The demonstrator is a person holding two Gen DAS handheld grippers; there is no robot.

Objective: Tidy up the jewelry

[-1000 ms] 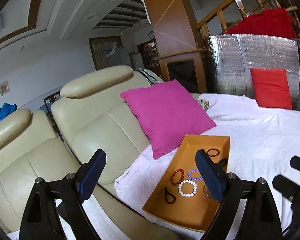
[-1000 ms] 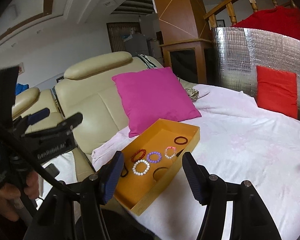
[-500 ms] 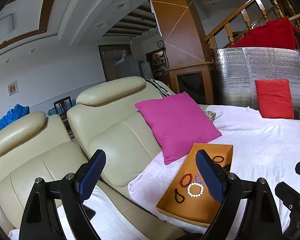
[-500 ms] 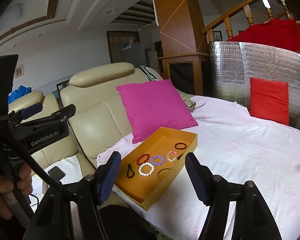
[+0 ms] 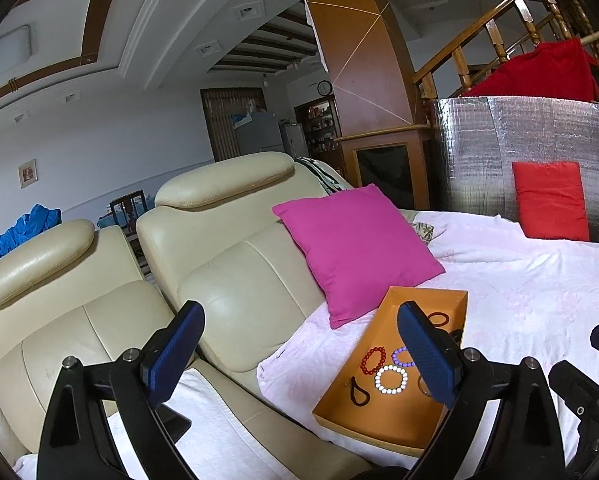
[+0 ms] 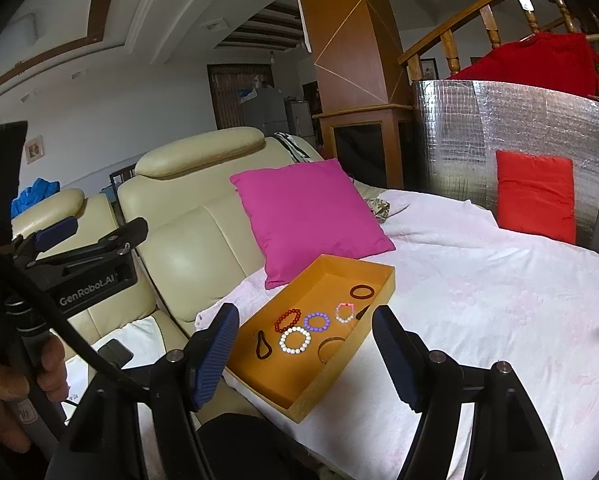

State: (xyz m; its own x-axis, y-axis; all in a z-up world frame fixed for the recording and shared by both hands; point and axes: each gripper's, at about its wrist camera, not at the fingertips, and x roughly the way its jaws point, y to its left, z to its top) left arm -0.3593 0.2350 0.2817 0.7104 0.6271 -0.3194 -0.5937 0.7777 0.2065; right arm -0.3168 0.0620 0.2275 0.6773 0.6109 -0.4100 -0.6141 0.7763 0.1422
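An orange tray (image 6: 299,400) lies on the white-covered bed and holds several bracelets and hair ties: a white bead bracelet (image 6: 295,340), a red one (image 6: 287,319), a purple one (image 6: 317,321), a pink one (image 6: 345,312) and a black hair tie (image 6: 262,344). The tray also shows in the left wrist view (image 5: 339,412). My right gripper (image 6: 305,354) is open and empty, well back from the tray. My left gripper (image 5: 299,354) is open and empty, to the tray's left over the sofa.
A magenta pillow (image 6: 307,216) leans on the cream leather sofa (image 5: 219,272) behind the tray. A red pillow (image 6: 533,196) rests against a silver foil panel (image 6: 499,132). A white towel (image 5: 203,432) lies on the sofa seat.
Both grippers have pulled back and tilted up from the tray, so it looks smaller and lower. Both stay open. The jewelry has not moved.
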